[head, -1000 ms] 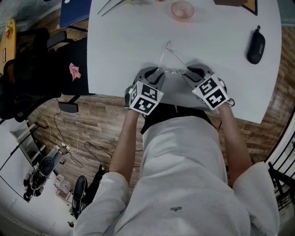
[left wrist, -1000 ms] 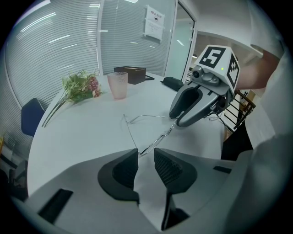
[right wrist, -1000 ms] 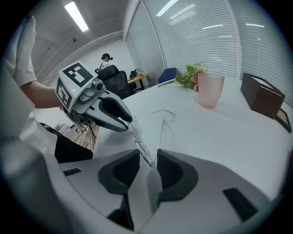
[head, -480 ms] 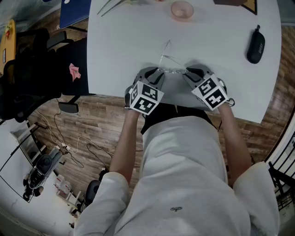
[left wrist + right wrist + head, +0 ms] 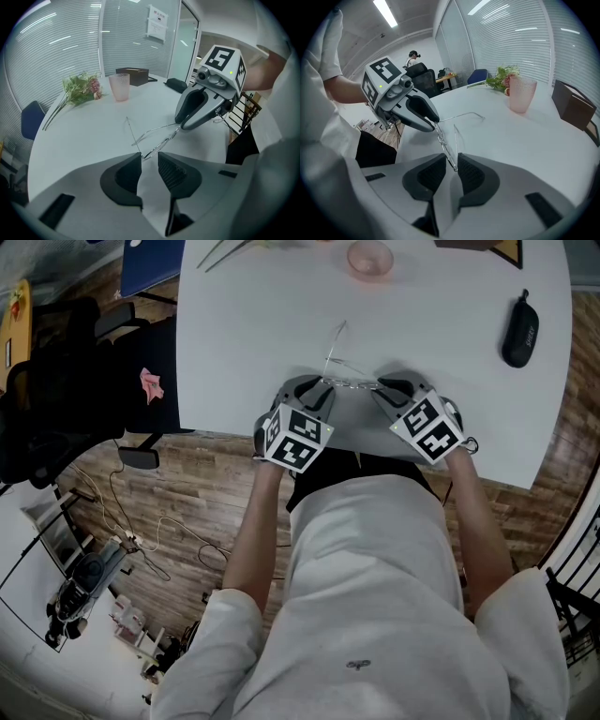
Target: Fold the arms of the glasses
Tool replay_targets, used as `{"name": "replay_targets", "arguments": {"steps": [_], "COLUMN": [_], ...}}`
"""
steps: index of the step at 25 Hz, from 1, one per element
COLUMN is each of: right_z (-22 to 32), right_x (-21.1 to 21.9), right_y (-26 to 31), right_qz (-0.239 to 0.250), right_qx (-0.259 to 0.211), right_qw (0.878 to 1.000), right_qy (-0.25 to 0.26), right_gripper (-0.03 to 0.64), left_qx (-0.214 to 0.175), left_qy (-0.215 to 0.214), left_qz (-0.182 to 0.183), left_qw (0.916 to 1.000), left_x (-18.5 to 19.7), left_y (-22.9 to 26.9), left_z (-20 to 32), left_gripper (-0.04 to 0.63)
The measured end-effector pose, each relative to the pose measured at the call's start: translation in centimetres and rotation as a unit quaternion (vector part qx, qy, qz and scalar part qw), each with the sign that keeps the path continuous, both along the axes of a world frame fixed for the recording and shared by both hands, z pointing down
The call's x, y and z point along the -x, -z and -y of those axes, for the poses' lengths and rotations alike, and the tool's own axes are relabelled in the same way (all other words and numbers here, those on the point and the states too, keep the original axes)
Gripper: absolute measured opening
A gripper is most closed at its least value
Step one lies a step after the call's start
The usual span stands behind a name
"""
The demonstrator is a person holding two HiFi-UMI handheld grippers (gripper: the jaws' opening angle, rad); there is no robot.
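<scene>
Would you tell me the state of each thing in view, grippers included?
left gripper: shut on the glasses
right gripper: jaws just closing on the glasses
glasses: arm at the left gripper's end open, other arm nearly folded
case: closed
cup: upright

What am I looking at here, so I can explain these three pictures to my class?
A person at a white table holds a two-jaw gripper with its own camera in each hand. One picture looks down from a camera on the person's head; the other two look along each gripper's jaws. On the table are a pink cup, flowers, a black case and wire glasses. The left gripper pinches one end of the glasses; the right gripper has just been closing its jaws on the other end.
</scene>
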State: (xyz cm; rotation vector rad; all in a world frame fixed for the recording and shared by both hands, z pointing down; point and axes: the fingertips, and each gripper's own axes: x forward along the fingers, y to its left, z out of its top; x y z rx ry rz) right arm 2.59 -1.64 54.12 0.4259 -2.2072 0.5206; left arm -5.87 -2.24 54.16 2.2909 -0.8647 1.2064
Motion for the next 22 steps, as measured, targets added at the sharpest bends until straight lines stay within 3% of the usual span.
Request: {"name": "replay_targets", "arguments": {"steps": [9, 22], "right_z": [-1.1, -0.9], "right_x": [0.3, 0.3], "right_y": [-0.1, -0.3], "right_qz": [-0.015, -0.015], "right_qx": [-0.013, -0.011], "right_qw": [0.999, 0.999], "right_qy": [0.04, 0.026], "right_gripper": [0.061, 0.069], "left_qx": [-0.003, 0.0], "left_qy": [0.002, -0.003], "left_qz": [-0.001, -0.002], "left_qw": [1.0, 1.0], "left_x": [0.2, 0.2], "left_y": [0.1, 0.0], "left_z": [-0.1, -0.3], "left_gripper": [0.12, 0.12]}}
